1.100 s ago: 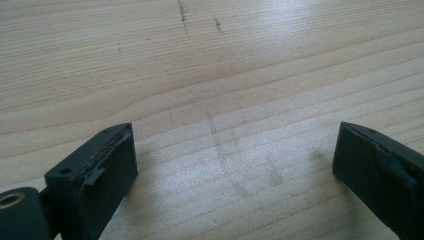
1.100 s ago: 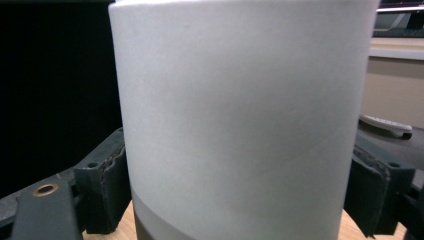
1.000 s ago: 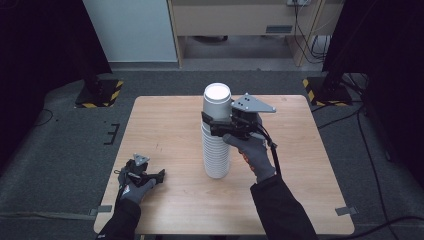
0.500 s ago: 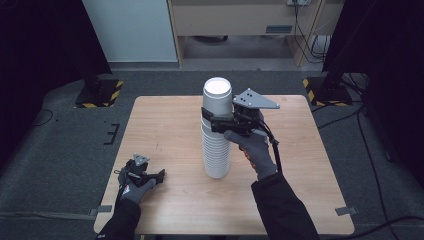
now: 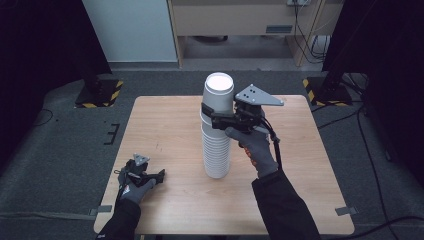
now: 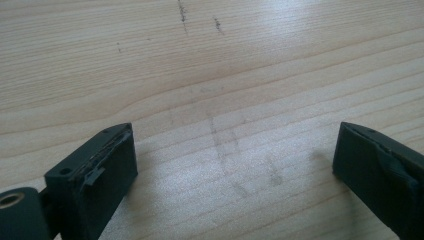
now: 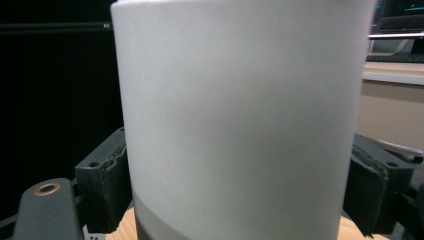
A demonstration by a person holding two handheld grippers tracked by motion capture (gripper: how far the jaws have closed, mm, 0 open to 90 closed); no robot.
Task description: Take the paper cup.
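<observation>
A tall stack of white paper cups [image 5: 216,150] stands upside down in the middle of the wooden table [image 5: 310,190]. My right gripper [image 5: 216,114] is shut on the top cup [image 5: 218,92], one jaw on each side of its wall. In the right gripper view that cup [image 7: 240,110] spans the gap between the two pads, and a darker band of the cup beneath shows at its lower edge. My left gripper [image 5: 159,175] lies low on the table near the front left corner. In the left gripper view it [image 6: 235,165] is open over bare wood with nothing between its jaws.
Black stand bases with yellow-black stripes sit on the floor beyond the table's back left [image 5: 100,95] and back right [image 5: 325,85] corners. A cable [image 5: 277,150] trails from the right gripper along the forearm. The wood [image 6: 200,30] ahead of the left gripper carries faint scuffs.
The top cup has risen a little with the right gripper, so the stack's top stands higher in the high view. The left gripper has stayed where it was.
</observation>
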